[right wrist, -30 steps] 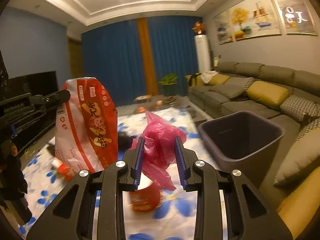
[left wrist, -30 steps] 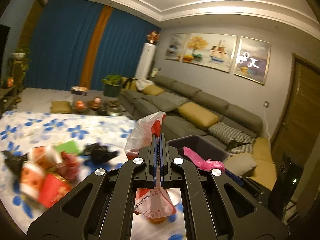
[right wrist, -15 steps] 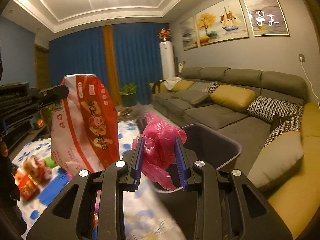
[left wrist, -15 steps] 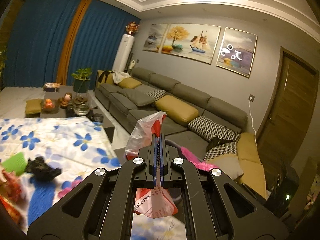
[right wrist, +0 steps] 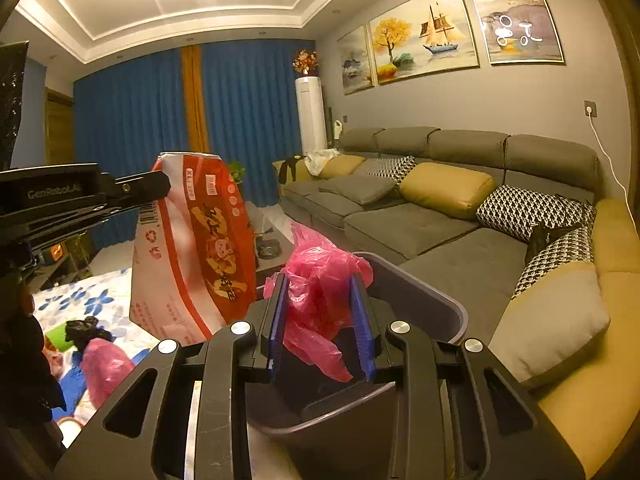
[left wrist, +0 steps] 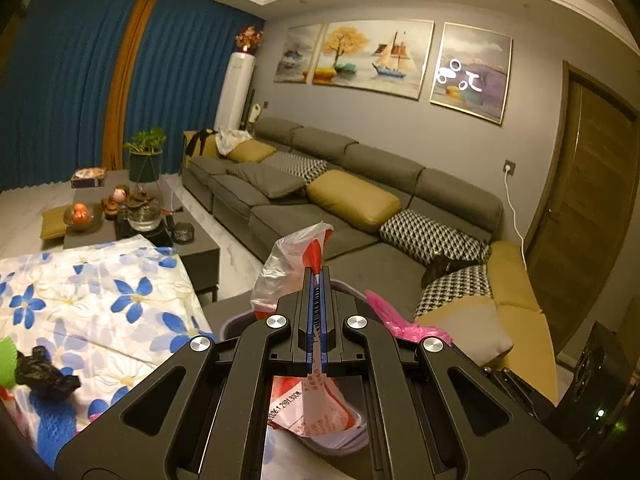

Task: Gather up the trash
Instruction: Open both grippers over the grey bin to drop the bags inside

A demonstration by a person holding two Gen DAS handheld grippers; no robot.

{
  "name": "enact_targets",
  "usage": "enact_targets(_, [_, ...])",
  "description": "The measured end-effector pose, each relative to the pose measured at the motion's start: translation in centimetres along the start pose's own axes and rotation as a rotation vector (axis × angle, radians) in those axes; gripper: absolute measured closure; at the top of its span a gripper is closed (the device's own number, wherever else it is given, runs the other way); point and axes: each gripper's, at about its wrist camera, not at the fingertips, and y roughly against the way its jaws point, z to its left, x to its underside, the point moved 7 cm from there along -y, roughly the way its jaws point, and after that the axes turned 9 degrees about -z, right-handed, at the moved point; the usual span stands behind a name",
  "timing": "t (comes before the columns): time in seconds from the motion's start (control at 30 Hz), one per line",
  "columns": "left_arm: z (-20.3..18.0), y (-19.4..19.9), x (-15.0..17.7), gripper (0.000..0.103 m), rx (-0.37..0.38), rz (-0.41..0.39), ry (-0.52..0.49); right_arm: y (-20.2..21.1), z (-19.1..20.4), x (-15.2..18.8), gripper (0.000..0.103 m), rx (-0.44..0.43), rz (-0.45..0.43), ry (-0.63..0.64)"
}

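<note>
A living room under warm ceiling lights: blue curtains (left wrist: 60, 92) with an orange strip cover the far wall, three framed paintings (left wrist: 372, 60) hang on the grey wall, and a long grey sectional sofa (left wrist: 360, 200) runs beneath them, scattered with mustard and houndstooth cushions. A white floor-standing air conditioner (left wrist: 236, 92) stands in the corner. To the left lies a white cloth with blue flowers (left wrist: 100, 304), and beyond it a dark coffee table (left wrist: 188, 240) carries a potted plant, a glass teapot and a bowl of fruit.

Just in front of the sofa sits a grey trash bin (right wrist: 420, 304), open at the top. Both held items hang over it. The left gripper (left wrist: 319, 312) has its blue pads pressed nearly together, pinching the edge of a red-and-white snack bag (right wrist: 196, 248), which hangs upright with its lower end over the bin's near rim. The right gripper (right wrist: 322, 320) is clamped more loosely around a crumpled pink plastic bag (right wrist: 320, 292), bunched between the fingers above the bin's mouth.

On the flowered cloth more litter waits: a second pink bag (right wrist: 106, 364), a crumpled black plastic bag (left wrist: 44, 372) and a green scrap (left wrist: 7, 360) just beside it.
</note>
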Motion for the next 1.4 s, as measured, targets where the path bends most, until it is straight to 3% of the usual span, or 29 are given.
enact_targets(0.63, [0.3, -5.6, 1.8, 0.102, 0.044, 0.091, 0.042, -3.3, -1.5, 0.6, 0.070, 0.042, 0.033, -0.020])
enact_targets(0.73, [0.4, -6.0, 2.2, 0.102, 0.051, 0.110, 0.057, -3.6, -1.4, 0.7, 0.067, 0.036, 0.030, -0.022])
enact_targets(0.8, [0.3, -6.2, 2.4, 0.093, 0.060, 0.123, 0.046, -3.6, -1.4, 0.8, 0.060, 0.033, 0.029, -0.023])
enact_targets(0.87, [0.4, -6.0, 2.5, 0.056, 0.046, 0.120, 0.033, -3.6, -1.6, 0.7, 0.058, 0.039, 0.029, -0.018])
enact_targets(1.03, [1.6, -4.7, 1.6, 0.022, -0.009, 0.078, 0.049, -2.9, -1.9, 0.3, 0.048, 0.048, 0.016, -0.019])
enact_targets(1.17, [2.4, -2.6, 0.4, 0.013, -0.051, 0.034, 0.040, -1.3, -1.8, -0.4, 0.033, 0.050, -0.014, -0.022])
enact_targets(1.4, [5.5, 5.2, -1.3, 0.006, -0.153, -0.071, 0.021, 3.1, -0.1, -0.2, 0.016, 0.006, -0.045, -0.028])
